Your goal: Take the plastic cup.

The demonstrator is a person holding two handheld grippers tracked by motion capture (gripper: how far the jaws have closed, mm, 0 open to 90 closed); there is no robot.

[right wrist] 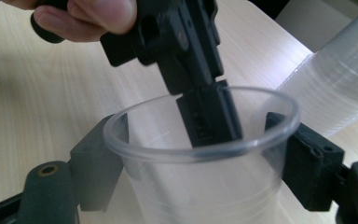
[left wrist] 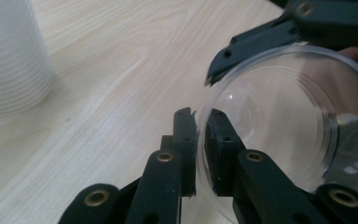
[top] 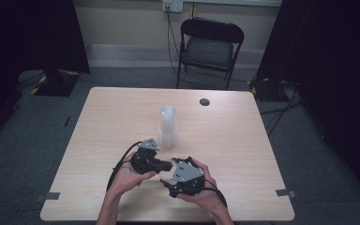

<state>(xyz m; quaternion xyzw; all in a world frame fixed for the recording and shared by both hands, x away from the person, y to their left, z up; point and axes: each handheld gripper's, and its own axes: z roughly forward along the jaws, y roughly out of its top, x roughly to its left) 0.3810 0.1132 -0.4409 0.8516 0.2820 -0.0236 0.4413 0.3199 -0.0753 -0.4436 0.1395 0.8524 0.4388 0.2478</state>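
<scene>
Clear plastic cup (right wrist: 200, 154) is sitting between both grippers, above the table's near edge, roughly mid-width. Right gripper (right wrist: 200, 172) is clamping it across the body, jaws on opposite sides of the wall. Left gripper (left wrist: 200, 140) is pinching the cup's rim, one jaw inside, one outside, jaws narrow. Stack of clear cups (top: 167, 126) is standing upright near the table (top: 243, 140) centre, just beyond the grippers. Folding chair (top: 209, 49) is sitting past the far edge.

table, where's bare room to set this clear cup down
The table is bare left of the cup stack, and right of it out to the right edge, below the dark disc. It is crowded at the near middle, where both grippers hold the cup.
</scene>
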